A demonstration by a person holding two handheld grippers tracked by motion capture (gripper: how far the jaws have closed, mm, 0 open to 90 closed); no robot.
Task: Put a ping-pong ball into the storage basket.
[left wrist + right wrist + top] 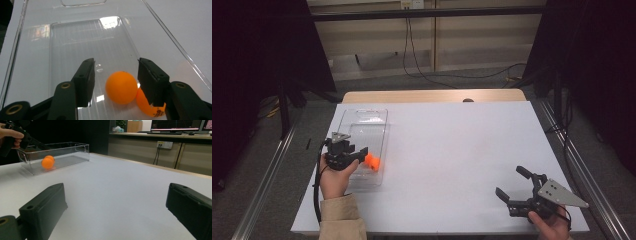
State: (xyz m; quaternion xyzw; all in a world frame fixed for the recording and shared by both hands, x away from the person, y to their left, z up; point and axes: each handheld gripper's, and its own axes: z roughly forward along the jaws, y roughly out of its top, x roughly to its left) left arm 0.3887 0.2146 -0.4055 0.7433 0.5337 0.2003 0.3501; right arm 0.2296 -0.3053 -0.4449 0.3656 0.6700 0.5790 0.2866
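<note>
A clear plastic box (362, 117) lies at the left of the white table. Two orange balls (372, 162) rest at its near end. My left gripper (362, 152) reaches into that end from the left. In the left gripper view one orange ball (121, 87) sits between the jaws of my left gripper (116, 65), with a gap to the left jaw. The second ball (147, 107), which bears print, is partly hidden behind the right jaw. My right gripper (511, 181) hovers at the table's front right, its jaws wide apart and nothing between them (115, 192).
The white table top (452, 150) stretches between the two grippers. In the right gripper view the box (75, 150) with the balls (47, 162) stands far left, a hand on the left gripper (30, 141) above it. Dark curtains and metal rails flank the table.
</note>
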